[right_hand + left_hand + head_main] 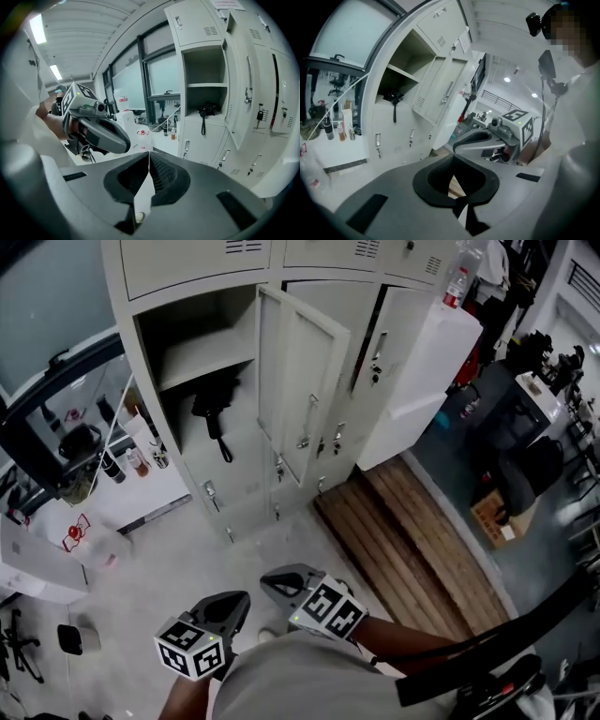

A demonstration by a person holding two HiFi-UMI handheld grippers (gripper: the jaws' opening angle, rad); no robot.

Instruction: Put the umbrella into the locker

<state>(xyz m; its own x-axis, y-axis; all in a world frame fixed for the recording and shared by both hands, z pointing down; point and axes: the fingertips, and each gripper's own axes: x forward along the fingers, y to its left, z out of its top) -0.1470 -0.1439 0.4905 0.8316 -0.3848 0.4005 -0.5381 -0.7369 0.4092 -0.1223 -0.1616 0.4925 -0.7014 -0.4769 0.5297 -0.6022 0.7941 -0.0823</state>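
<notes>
The black umbrella (214,409) sits inside the open locker (199,354). The left claw (452,182) and the right claw (148,161) are shut tight, holding nothing.

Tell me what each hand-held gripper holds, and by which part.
Nothing is held. The left hand-held gripper and the right hand-held gripper are both shut with nothing between the jaws; the umbrella lies inside the open locker.

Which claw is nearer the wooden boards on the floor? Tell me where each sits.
Right. In the head view the right claw is just left of the wooden boards; the left claw lies farther left, beyond it.
</notes>
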